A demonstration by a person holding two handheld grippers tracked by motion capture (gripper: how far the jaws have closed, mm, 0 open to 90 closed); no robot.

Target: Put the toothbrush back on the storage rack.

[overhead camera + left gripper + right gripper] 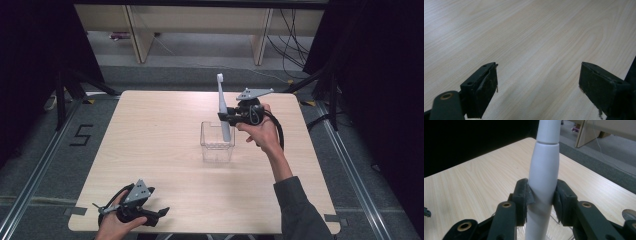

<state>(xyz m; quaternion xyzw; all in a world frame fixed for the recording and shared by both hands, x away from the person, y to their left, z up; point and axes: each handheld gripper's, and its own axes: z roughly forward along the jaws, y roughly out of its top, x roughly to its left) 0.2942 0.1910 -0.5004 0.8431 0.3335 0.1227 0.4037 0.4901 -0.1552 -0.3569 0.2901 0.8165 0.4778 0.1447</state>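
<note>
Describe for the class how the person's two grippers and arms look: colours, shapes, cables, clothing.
Both grippers, the left gripper and the right gripper, are black with two blocky, flat-faced fingers, brass-coloured pivot pins and a grey three-cornered plate on top. A black cable loops from the right one. The right arm wears a dark grey sleeve.

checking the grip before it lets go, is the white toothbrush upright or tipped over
Upright, leaning slightly: the white toothbrush stands with its lower end inside the clear container, clamped at the handle by the right gripper.
</note>
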